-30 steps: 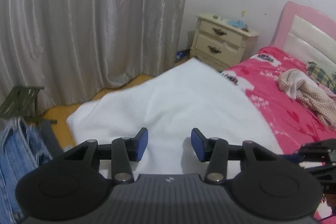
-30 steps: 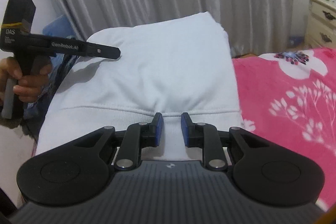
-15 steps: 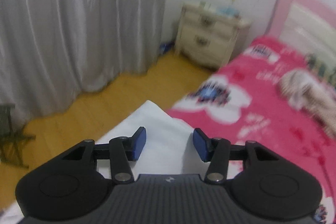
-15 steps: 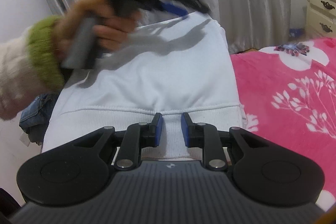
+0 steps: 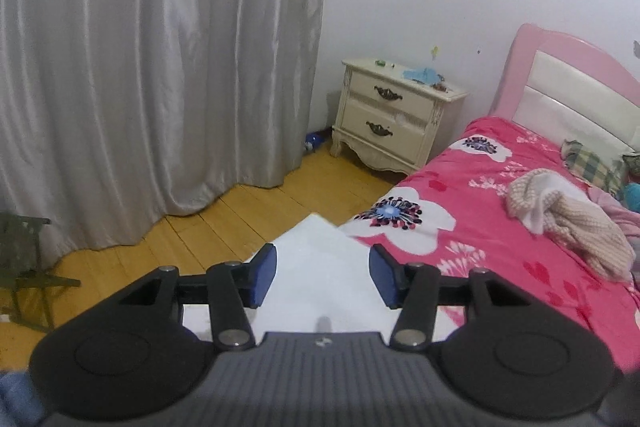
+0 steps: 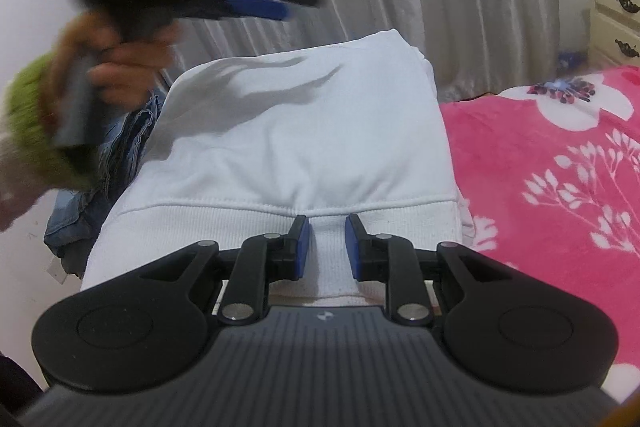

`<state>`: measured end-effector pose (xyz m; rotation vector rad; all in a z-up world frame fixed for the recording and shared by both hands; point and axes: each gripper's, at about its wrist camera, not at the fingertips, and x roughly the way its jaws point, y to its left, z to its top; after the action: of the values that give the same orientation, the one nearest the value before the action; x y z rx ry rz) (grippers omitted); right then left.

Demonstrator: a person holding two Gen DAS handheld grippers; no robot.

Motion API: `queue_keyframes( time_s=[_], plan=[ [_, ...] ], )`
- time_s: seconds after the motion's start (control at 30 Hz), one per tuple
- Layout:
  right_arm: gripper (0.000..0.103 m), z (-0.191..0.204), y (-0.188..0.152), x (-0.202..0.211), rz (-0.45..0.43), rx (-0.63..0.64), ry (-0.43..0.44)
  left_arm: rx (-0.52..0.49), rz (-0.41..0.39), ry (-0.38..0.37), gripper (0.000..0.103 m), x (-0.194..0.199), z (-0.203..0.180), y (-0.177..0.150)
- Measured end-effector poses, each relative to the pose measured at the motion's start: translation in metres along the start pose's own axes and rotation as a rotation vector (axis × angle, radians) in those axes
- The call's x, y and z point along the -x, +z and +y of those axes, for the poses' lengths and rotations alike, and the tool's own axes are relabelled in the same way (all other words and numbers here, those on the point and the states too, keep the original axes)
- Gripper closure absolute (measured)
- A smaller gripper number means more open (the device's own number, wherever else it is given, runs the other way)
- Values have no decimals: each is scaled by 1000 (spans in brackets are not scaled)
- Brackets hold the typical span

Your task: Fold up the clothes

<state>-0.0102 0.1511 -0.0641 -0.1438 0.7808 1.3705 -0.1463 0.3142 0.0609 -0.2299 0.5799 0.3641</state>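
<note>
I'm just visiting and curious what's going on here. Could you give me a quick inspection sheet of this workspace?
Surface: bed with a pink floral blanket.
Job's things: white sweatshirt lying flat on the bed, ribbed hem nearest the right camera.
Clutter: jeans bunched beside the sweatshirt; beige knit garment heaped further up the bed.
Grippers: right claw pinches the sweatshirt's hem. Left claw is raised above the sweatshirt, blurred, its jaws just opening with nothing between them.
Cables: nothing seen.
Surroundings: grey curtain, cream nightstand, wooden floor, green folding stool.
</note>
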Motion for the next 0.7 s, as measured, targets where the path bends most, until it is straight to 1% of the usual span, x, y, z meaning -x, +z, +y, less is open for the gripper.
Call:
queue_keyframes(
  time_s=[0.07, 0.13, 0.17, 0.2, 0.23, 0.27, 0.33, 0.4, 0.43, 0.47, 0.53, 0.63, 0.67, 0.7],
  plan=[
    [84, 1, 2, -1, 4, 1, -6, -1, -8, 29, 50, 22, 4, -15],
    [84, 5, 2, 0, 9, -1, -14, 6, 0, 53, 50, 32, 9, -31],
    [84, 6, 2, 1, 11, -3, -19, 8, 19, 67, 50, 30, 11, -38],
    [84, 8, 3, 1, 16, -6, -25, 13, 56, 86, 50, 24, 14, -44],
    [84, 9, 4, 2, 23, -10, -32, 19, 83, 102, 51, 19, 17, -49],
    [84, 10, 6, 2, 30, -14, -38, 29, 92, 113, 58, 17, 19, -52],
    [84, 12, 10, 3, 45, -16, -52, 44, 100, 127, 57, 17, 22, -57],
    [83, 18, 19, 11, 57, 8, -67, 42, 65, 101, 53, 34, 19, -55],
    [83, 20, 24, 19, 48, 15, -67, 36, 50, 88, 51, 44, 17, -55],
    [83, 22, 28, 28, 36, 21, -62, 21, 40, 75, 50, 54, 14, -57],
    [83, 28, 33, 44, 18, 34, -26, -10, 22, 48, 49, 75, 7, -62],
    [83, 40, 29, 54, 50, 69, 36, -47, 45, 1, 47, 95, -5, -81],
    [83, 43, 25, 52, 72, 79, 47, -52, 69, -12, 46, 96, -10, -90],
    [82, 45, 17, 45, 108, 88, 38, -48, 103, -20, 46, 92, -14, -98]
  ],
)
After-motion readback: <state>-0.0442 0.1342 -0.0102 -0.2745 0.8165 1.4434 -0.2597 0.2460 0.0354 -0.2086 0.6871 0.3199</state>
